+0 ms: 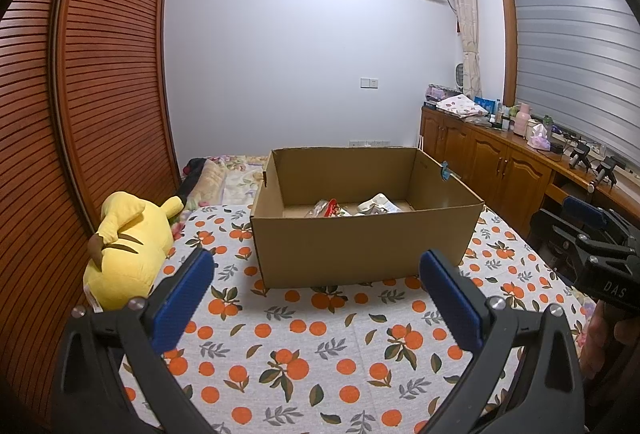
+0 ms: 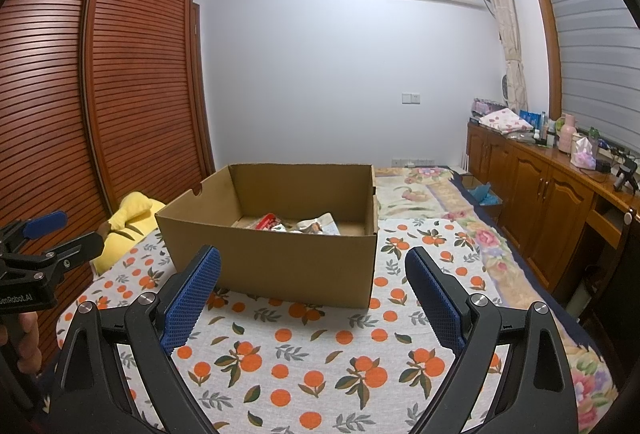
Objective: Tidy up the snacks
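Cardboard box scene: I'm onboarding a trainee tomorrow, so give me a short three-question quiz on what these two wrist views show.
1. True or false: the left hand-held gripper holds a snack packet.
2. Where do the snack packets lie? A) on the orange-print cloth B) inside the cardboard box C) on the wooden cabinet
3. Fill in: the yellow plush toy lies to the ___ of the box, seen from the left wrist view.

Key: 1. False; both it and the right hand-held gripper are open and hold nothing. 2. B. 3. left.
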Available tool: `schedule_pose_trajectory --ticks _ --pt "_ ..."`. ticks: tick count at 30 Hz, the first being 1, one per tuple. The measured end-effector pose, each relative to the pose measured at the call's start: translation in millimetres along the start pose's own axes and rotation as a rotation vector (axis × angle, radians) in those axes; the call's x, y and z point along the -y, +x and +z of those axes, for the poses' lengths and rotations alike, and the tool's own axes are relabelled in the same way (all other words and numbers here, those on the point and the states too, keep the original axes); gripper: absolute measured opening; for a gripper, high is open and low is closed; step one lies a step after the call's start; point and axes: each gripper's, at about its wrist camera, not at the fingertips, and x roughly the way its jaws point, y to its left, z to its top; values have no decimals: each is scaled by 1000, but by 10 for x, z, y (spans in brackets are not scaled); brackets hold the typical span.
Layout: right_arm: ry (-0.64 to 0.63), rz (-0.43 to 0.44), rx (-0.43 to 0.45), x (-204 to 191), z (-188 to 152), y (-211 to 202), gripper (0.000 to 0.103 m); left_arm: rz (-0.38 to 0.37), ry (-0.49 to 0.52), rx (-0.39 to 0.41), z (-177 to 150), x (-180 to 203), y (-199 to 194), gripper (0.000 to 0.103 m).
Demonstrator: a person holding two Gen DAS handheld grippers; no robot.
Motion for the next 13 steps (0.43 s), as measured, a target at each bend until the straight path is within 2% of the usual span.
schedule_pose_trajectory --ticks 13 --pt "0 1 0 3 -4 1 95 0 -1 0 1 6 -7 103"
